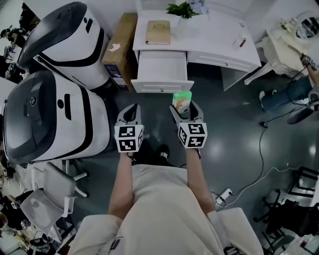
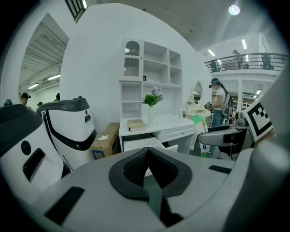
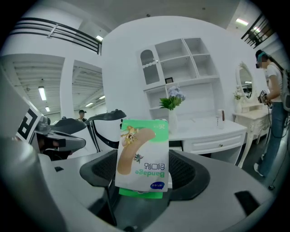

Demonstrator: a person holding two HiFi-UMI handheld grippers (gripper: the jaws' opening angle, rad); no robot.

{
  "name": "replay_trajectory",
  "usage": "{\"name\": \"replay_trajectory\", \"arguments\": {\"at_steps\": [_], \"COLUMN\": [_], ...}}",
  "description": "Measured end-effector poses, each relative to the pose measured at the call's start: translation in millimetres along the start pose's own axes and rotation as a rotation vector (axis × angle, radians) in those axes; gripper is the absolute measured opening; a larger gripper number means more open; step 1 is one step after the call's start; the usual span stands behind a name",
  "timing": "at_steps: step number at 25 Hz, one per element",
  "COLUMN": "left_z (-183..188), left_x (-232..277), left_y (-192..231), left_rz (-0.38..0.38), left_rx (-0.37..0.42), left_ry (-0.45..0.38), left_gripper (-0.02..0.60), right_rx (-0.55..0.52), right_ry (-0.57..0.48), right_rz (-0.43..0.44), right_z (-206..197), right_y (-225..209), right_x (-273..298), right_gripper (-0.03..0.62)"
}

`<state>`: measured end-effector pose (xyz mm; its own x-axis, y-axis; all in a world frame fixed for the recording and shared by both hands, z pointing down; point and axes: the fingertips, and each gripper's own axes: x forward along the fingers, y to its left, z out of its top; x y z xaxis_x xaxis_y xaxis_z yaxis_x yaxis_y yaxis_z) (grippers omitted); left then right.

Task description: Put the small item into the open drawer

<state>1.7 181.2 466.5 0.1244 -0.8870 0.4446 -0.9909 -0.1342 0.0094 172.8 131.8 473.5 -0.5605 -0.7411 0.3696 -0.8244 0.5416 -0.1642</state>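
Hold the bandage pack (image 3: 142, 158) pinched upright in the right gripper (image 3: 144, 171). Carry toward 12 o'clock, over the open drawer (image 1: 160, 67), lower inside its walls, then loosen. Leave the left gripper (image 2: 147, 165), pressed together and empty, at 9 o'clock.

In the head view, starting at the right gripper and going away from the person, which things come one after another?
right gripper → bandage pack held in its jaws → open drawer → white desk → potted plant
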Motion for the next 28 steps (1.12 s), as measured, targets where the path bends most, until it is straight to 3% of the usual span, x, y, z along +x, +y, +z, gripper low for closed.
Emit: {"name": "replay_trajectory", "arguments": {"at_steps": [11,21,28], "left_z": [19.2,72.8,86.6], "left_x": [64.4,175.1,243.5], "left_y": [33.1,84.2,107.4], "left_rz": [0.001,-0.038,-0.101], "left_rx": [0.008,0.001,-0.013], "left_ry": [0.012,0.001,0.047], "left_gripper": [0.015,0.015,0.015], "right_rx": [0.003,0.008,0.014], "right_ry": [0.005,0.035,0.099], "right_rz": [-0.013,-0.081,-0.137], "right_z": [20.1,49.7,56.4], "right_y": [-25.1,-68.6,-93.3], "right_x": [65.8,157.7,209.7], "right_gripper": [0.371,0.371,0.371]}}
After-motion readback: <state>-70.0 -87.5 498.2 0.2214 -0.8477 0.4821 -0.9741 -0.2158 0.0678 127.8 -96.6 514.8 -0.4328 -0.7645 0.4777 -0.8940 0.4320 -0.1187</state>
